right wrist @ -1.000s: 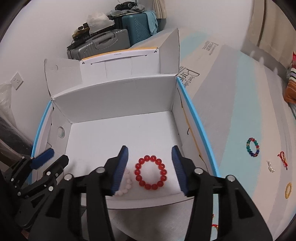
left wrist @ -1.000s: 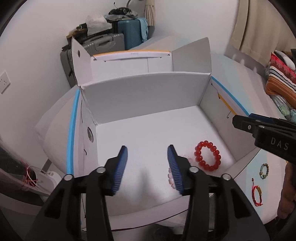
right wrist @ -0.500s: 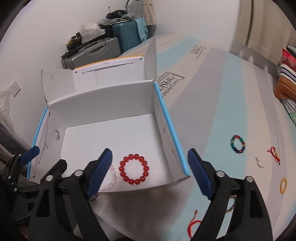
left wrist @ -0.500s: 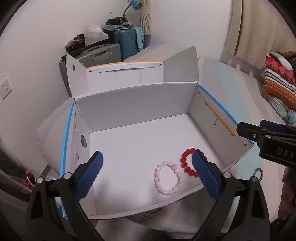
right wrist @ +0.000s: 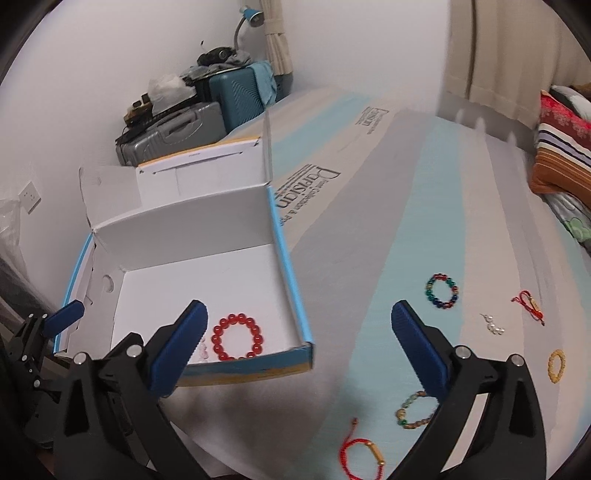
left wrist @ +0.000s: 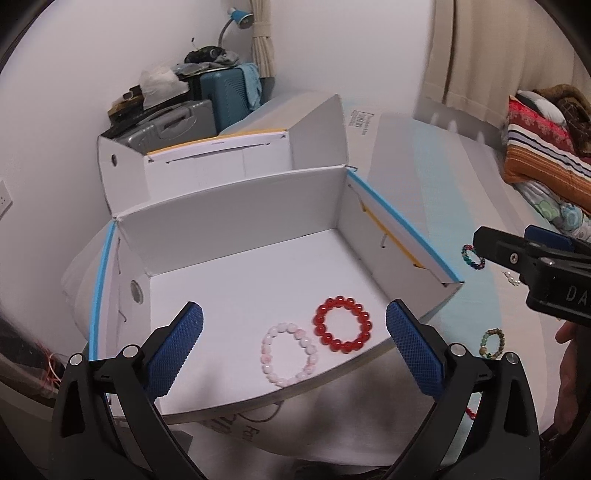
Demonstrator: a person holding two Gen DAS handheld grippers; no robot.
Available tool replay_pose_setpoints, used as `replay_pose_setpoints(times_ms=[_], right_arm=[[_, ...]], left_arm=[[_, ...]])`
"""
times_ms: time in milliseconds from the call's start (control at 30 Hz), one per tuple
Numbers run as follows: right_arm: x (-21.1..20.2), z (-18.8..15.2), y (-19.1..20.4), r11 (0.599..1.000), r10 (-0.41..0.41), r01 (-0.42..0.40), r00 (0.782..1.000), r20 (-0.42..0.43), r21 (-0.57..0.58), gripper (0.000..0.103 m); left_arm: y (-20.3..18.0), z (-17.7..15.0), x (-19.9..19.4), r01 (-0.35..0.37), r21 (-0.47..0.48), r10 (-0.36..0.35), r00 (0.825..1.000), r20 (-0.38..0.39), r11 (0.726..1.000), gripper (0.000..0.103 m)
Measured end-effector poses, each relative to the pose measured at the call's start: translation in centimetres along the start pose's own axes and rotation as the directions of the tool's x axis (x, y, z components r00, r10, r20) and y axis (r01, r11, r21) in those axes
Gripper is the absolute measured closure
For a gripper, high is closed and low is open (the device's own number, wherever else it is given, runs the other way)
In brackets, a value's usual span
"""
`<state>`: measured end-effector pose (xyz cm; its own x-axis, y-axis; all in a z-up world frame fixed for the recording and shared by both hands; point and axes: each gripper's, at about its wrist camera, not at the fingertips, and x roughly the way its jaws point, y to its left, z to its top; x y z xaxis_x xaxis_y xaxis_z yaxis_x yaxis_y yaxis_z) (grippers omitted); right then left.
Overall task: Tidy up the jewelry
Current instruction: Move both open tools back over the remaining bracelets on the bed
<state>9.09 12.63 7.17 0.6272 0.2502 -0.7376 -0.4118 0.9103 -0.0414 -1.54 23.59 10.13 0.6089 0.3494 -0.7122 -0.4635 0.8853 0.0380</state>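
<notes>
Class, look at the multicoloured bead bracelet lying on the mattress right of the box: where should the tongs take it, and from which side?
Take the multicoloured bead bracelet across one side of its ring, coming from above. It lies flat on the mattress as an open loop, so one finger probably fits inside the hole and the other outside.

This is a bedroom in a home. The work surface is a bare striped mattress point(right wrist: 388, 221) in grey and pale blue with a printed brand label. A folded striped blanket in red, orange and white point(left wrist: 543, 155) lies at its far end. Beige curtains point(right wrist: 509, 55) hang along one wall. In the corner stand a teal hard-shell suitcase point(right wrist: 236, 96) and a grey one point(right wrist: 173, 129), piled with what seem to be clothes and bags, under a blue desk lamp point(right wrist: 251, 16). A white wall socket point(right wrist: 29, 195) sits low on the plain white wall.
</notes>
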Motion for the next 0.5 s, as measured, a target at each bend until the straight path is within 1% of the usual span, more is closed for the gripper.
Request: replay_pose_setpoints(times_ms=[267, 400, 500], right_arm=[[-1.8, -0.8, -4.4, 0.997, -0.067, 0.066, 0.997, 0.025, 0.039, 0.007], [-3.0, -1.3, -7.3, 0.993, -0.104, 0.101, 0.994, 0.034, 0.065, 0.007], [-3.8, -1.8, -9.6, 0.988, -0.129, 0.125, 0.991, 0.039, 0.087, 0.007]], left_arm=[[-4.2, -0.3, -0.3, 0.051, 0.042, -0.052, 0.999, 0.008, 0.998, 0.006], [-6.4, -0.5, -0.4, 0.081, 0.066, -0.082, 0.997, 0.015, 0.994, 0.006], [-8.4, -0.9, -0.2, 0.101, 0.082, -0.102, 0.995, 0.005, 0.991, 0.006]])
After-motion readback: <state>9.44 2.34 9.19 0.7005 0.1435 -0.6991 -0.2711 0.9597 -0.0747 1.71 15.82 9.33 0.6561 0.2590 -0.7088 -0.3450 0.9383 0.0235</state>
